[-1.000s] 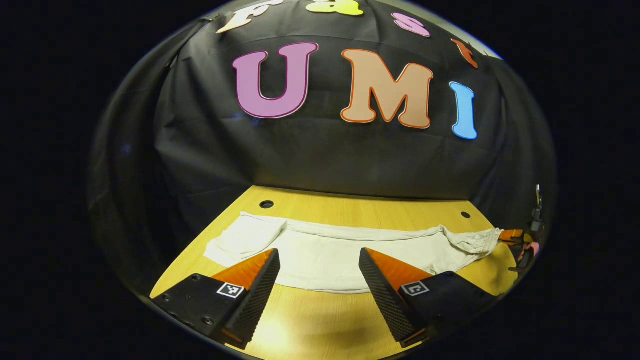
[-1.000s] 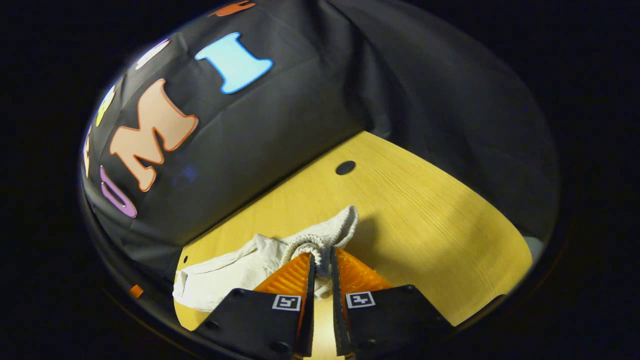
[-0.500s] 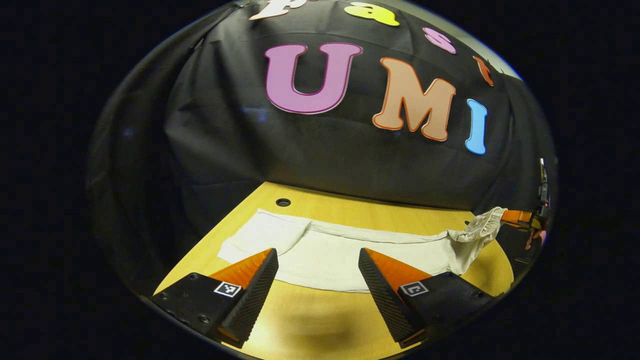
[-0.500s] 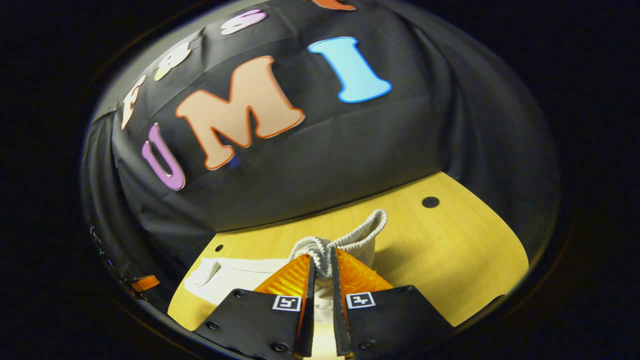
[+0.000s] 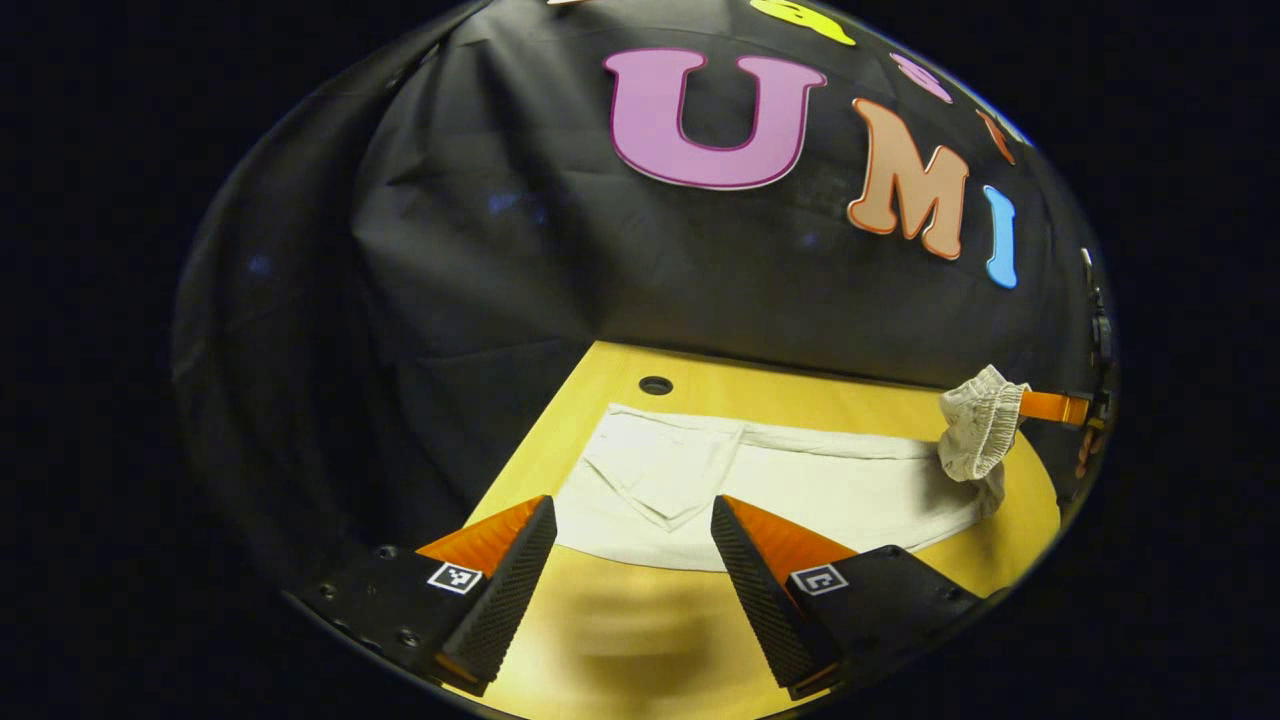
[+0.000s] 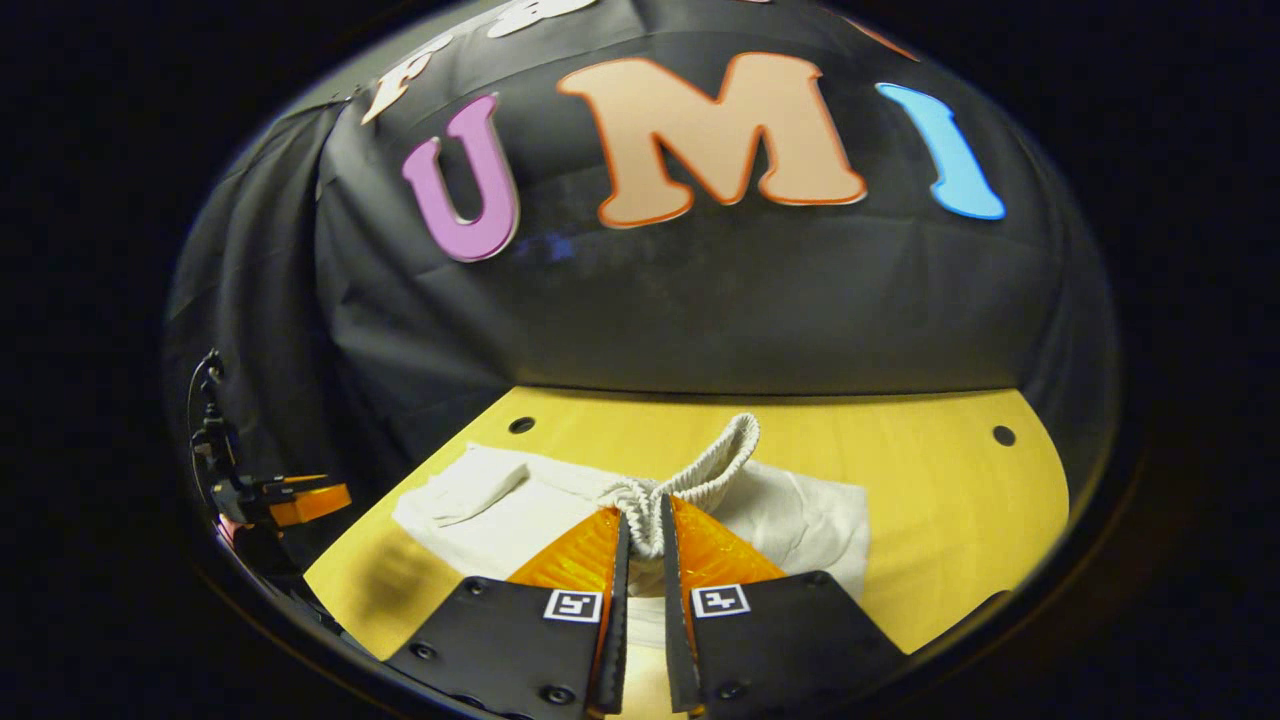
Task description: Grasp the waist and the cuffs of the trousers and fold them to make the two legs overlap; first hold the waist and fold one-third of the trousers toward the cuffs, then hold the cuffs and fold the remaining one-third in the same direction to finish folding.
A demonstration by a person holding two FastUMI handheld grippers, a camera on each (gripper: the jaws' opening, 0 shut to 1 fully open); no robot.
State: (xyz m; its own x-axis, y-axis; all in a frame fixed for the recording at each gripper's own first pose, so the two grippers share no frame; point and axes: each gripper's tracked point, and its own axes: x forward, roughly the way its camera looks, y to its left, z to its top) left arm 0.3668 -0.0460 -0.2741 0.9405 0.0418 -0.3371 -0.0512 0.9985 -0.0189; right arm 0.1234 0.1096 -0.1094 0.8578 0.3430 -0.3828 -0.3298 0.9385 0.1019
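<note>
Yellow wood-grain table (image 5: 620,640) under my tongs, rounded front edge, back edge against black cloth wall. In left gripper view: round hole (image 5: 656,385) in top at 12 o'clock, near back edge. In right gripper view: two round holes, one at 10 o'clock (image 6: 521,425), one at 2 o'clock (image 6: 1004,435). White trousers (image 5: 800,490) lie flat across middle of tabletop, cuffs end toward 10 o'clock hole in right gripper view, one corner folded over there. Bare wood in front of trousers and off to 3 o'clock.
</note>
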